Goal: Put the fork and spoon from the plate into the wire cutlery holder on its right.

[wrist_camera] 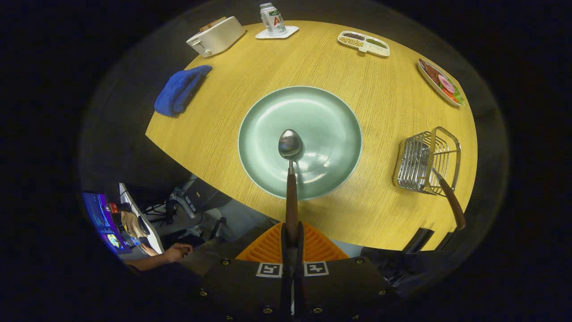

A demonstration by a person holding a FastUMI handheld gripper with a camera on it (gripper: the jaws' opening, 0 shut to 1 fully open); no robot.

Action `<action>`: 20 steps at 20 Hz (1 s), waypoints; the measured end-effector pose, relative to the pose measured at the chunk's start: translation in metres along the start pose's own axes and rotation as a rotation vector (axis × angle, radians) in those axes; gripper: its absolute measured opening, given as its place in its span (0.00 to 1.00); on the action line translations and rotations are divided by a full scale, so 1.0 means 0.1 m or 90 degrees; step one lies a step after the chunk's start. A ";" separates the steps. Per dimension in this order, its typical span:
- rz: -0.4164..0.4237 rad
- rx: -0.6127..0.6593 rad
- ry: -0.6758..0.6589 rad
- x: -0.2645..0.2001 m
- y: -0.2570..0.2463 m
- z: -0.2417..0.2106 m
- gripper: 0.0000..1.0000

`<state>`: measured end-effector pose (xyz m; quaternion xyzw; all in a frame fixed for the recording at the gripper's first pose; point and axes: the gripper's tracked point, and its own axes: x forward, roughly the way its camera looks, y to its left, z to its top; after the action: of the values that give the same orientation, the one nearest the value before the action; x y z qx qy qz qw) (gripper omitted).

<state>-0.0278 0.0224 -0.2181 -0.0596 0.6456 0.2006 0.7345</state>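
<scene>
The fingers (pixel 292 237) were clamped together on the brown handle of the spoon (pixel 290 145), holding its bowl above the green plate (pixel 268 134). To the right on the worktop (pixel 384 98), the wire cutlery holder (pixel 424 161) held the fork (pixel 451 203), handle leaning out.

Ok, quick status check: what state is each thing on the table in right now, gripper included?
Gripper: shut on the spoon handle.
Spoon: held, bowl over the plate.
Plate: holds no cutlery, under the spoon.
Holder: on the table right of the plate, fork in it.
Fork: in the holder, handle leaning out.
Blue cloth: crumpled, left of the plate.
Bottle: upright on a coaster.
</scene>
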 end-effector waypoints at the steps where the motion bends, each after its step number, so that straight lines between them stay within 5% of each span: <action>1: 0.000 -0.002 0.002 -0.08 -0.06 -0.02 0.03; 20: -0.009 0.093 -0.007 -1.29 -1.33 -0.28 0.03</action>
<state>-0.0148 -0.1370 -0.1200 -0.0095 0.6538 0.1480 0.7419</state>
